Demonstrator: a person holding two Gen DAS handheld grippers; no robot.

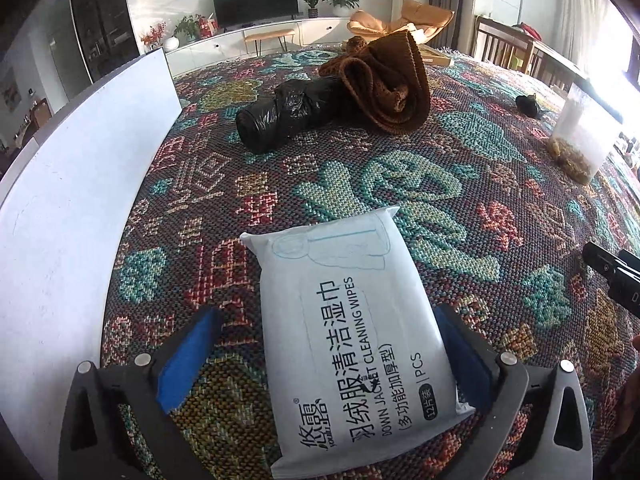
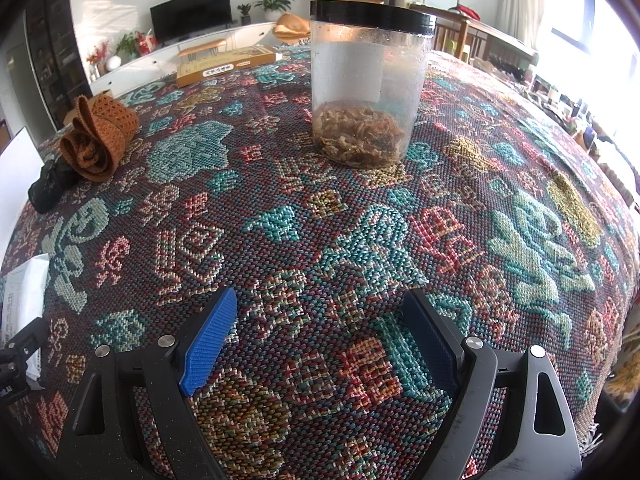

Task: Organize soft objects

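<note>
From my left wrist camera, a white board (image 1: 80, 184) runs along the edge at 9 o'clock. My left gripper (image 1: 328, 344) is released, its 2 blue pads spread wide either side of a white pack of wipes (image 1: 352, 344) that lies flat on the patterned woven cloth (image 1: 460, 184); the left pad stands clear of the pack, the right pad is just beside its edge. At 12 o'clock from the pack sits a black plastic roll (image 1: 286, 114), touching a folded brown knitted cloth (image 1: 386, 86) at 1 o'clock. A clear jar (image 1: 584, 136) stands at 2 o'clock.

From my right wrist camera, the right gripper (image 2: 320, 336) is also released, empty, over bare cloth. The brown cloth is at 10 o'clock, the jar at 12 o'clock, upright, black lid on.
</note>
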